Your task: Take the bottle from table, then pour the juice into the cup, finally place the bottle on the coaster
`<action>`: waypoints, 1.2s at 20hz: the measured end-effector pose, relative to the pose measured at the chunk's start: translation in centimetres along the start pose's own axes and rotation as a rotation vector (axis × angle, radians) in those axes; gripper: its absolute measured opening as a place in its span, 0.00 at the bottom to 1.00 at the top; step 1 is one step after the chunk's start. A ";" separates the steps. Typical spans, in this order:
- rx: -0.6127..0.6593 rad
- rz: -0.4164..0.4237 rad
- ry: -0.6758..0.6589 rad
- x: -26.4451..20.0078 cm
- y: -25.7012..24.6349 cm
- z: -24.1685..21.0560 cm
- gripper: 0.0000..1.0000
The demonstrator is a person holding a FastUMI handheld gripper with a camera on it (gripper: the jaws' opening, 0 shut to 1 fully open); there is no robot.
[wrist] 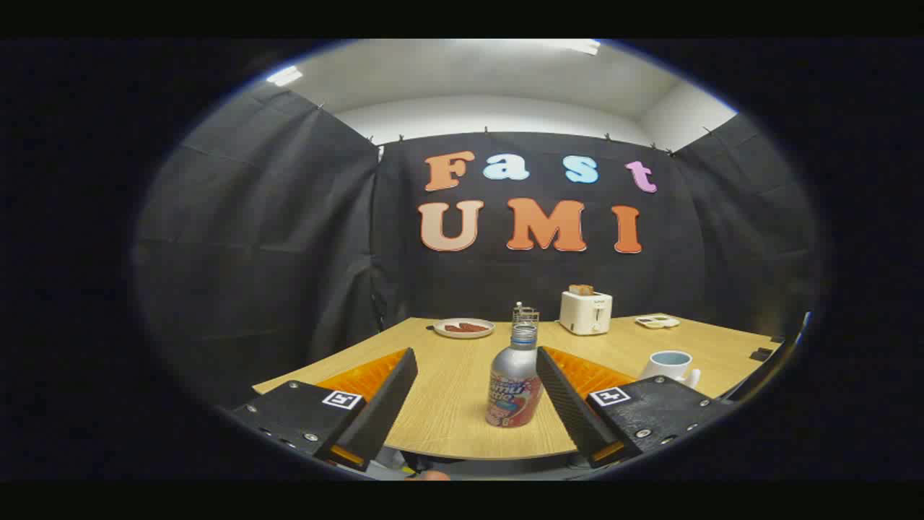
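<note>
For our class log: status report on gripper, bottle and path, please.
Hand-held gripper open. Bottle upright between fingers, nearer one; contact unclear. Cup off beside it. Nothing blocking bottle.

The gripper stands wide open, bare table between its fingers. The bottle stands upright close inside the right finger. The cup sits off right; toaster and plate well beyond.

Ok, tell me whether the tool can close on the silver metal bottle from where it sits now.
Probably yes. The tool is open, and the silver metal bottle stands upright between its fingers, nearer the right one, with bare wooden table around it. Whether the bottle sits deep enough between the fingers is unclear.
</note>
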State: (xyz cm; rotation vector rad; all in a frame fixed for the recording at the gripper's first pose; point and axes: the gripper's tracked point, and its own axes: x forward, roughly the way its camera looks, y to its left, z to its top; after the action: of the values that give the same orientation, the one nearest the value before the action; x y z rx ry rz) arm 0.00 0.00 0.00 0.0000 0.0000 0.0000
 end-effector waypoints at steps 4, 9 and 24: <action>-0.005 -0.015 0.009 0.0 -0.6 -0.2 0.98; 0.006 -0.035 0.026 0.3 -1.1 -0.8 0.98; 0.032 -0.082 0.102 0.7 -2.3 -2.7 0.98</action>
State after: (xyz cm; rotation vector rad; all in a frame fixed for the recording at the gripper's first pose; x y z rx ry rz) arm 0.68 -2.28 -2.74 0.0325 0.1021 -0.0820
